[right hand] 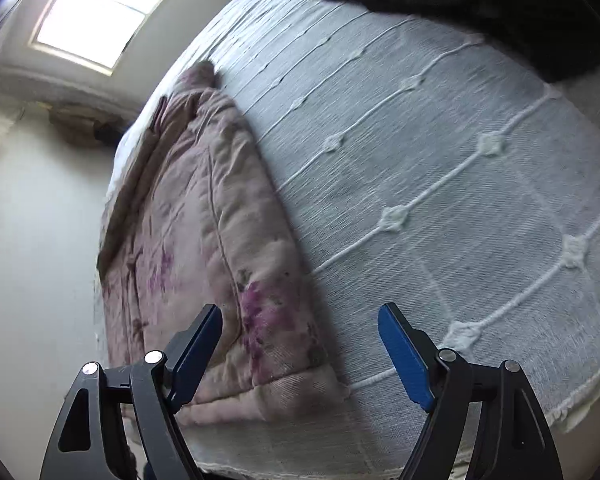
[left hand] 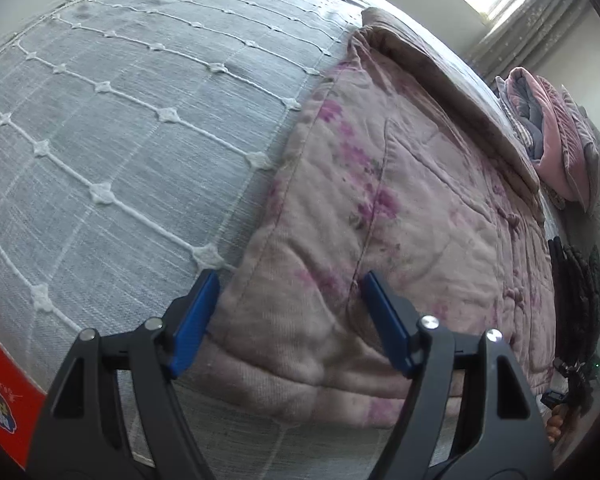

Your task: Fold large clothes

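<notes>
Lying folded on grey bedspread: pink floral quilted garment.

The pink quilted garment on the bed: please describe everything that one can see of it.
The pink quilted garment looks like a padded jacket of soft, faded pink cloth with purple flower prints, stitched seams and small knot buttons. It lies flat on the grey bedspread, one part folded over along its far side. The left gripper hovers open over its near edge, and the right gripper is open above another corner. Neither grips it.
</notes>
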A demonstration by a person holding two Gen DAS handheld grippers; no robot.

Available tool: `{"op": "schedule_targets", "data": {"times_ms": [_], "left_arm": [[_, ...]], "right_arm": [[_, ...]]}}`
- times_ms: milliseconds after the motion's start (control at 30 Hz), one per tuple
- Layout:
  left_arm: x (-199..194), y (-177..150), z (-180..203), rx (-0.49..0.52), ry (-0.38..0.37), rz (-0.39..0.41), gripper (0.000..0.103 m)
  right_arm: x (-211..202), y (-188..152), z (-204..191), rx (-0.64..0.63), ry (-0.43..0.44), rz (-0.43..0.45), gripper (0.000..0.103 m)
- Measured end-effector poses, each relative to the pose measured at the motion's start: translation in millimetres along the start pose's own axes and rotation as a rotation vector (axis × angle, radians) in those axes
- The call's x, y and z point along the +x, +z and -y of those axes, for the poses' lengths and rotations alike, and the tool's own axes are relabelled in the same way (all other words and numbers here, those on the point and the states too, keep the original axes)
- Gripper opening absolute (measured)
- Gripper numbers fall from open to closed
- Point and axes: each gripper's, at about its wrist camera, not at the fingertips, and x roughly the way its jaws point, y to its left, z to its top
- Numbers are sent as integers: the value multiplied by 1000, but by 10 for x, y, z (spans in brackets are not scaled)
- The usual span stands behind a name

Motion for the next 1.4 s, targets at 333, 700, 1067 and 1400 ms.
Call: {"op": "schedule_targets", "data": {"times_ms": [333, 700, 1067, 1400], "left_arm": [[75, 13, -15, 21, -32, -47, 65], [88, -56, 150, 58, 24, -38, 65], [136, -64, 165, 31, 41, -27, 64], [89, -134, 241, 42, -1, 9, 24]], "right_arm": [[200, -61, -282, -178, 41, -97, 54], [300, -115, -448, -240, -6, -129, 53], [364, -96, -456, -213, 9, -132, 53], [402, -102, -536, -248, -9, -101, 21]]}}
